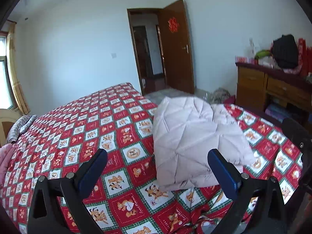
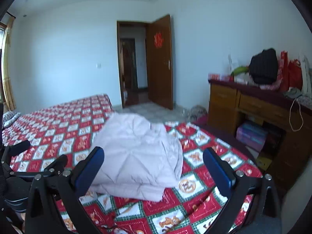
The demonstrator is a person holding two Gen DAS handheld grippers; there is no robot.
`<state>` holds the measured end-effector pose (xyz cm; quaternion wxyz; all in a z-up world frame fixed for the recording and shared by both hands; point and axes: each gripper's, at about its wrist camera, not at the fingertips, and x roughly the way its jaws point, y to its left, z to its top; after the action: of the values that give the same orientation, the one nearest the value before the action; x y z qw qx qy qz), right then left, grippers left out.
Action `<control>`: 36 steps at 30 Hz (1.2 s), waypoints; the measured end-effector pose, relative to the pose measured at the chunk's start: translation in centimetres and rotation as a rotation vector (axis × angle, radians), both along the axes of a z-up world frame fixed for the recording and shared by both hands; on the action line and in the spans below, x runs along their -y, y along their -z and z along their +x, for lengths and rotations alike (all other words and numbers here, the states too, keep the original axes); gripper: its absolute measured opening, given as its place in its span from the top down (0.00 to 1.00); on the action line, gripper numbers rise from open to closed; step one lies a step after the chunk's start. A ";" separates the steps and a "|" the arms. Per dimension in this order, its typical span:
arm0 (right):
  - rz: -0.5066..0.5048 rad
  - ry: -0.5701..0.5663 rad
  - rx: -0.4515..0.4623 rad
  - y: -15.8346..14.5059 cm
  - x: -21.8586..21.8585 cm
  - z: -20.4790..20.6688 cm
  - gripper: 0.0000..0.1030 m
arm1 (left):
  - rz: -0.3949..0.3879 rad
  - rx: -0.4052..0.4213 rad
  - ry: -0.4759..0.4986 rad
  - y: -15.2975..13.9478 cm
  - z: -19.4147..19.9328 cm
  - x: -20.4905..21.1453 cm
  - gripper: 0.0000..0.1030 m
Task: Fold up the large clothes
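your left tongs [image 1: 157, 161] hang with both blue-padded fingers spread wide and nothing between them, raised over the near edge of the bed [image 1: 81, 120]. your right tongs [image 2: 153, 160] are spread just as wide, also holding nothing, and hover beside the left pair, whose black frame shows at the left edge of the right wrist view.

going left to right in the left wrist view: a curtained window [image 1: 5, 72] sits at the far left, with a grey patterned pillow [image 1: 20, 126] at the head of the bed below it. the bed is covered by a red, white and green checked bedspread [image 1: 109, 128] printed with little bears. the pale pink quilted jacket [image 1: 193, 142] lies on that bedspread near the foot corner, folded into a thick, roughly rectangular bundle with its layers stacked at the near edge. it rests just ahead of both pairs of tongs, touching neither. in the right wrist view the same jacket [image 2: 136, 154] sits between your right fingers as seen from the camera, but beyond them.

past the bed an open brown door [image 1: 175, 44] with a red ornament stands in the white wall. to the right a wooden tabletop [image 1: 273, 72] carries a black bag [image 1: 284, 50], red bags and other clutter.
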<state>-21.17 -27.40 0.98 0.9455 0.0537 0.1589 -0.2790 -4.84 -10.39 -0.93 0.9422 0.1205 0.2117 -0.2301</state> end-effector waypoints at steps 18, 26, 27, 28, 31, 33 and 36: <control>-0.007 0.017 0.060 -0.9 0.6 -1.1 0.00 | -0.059 0.056 -0.032 -2.1 -1.0 -1.8 0.01; 0.003 0.017 0.061 -0.9 0.8 -1.1 0.00 | -0.067 0.055 -0.033 -2.3 -0.9 -2.0 0.01; 0.003 0.017 0.062 -0.9 0.8 -1.1 0.00 | -0.068 0.056 -0.035 -2.3 -0.9 -2.1 0.01; 0.002 0.018 0.063 -0.9 0.7 -1.1 0.00 | -0.069 0.057 -0.036 -2.3 -0.9 -2.1 0.01; 0.003 0.016 0.064 -0.9 0.8 -1.1 0.00 | -0.070 0.055 -0.036 -2.4 -0.8 -2.1 0.01; 0.004 0.017 0.061 -0.9 0.8 -1.1 0.00 | -0.067 0.057 -0.036 -2.4 -0.8 -2.1 0.01; 0.009 0.015 0.057 -0.9 0.8 -1.2 0.00 | -0.065 0.057 -0.035 -2.4 -0.8 -2.1 0.01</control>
<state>-22.35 -28.18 1.93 0.9473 0.0671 0.1329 -0.2838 -5.61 -8.24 1.45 0.9552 0.0927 0.1792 -0.2166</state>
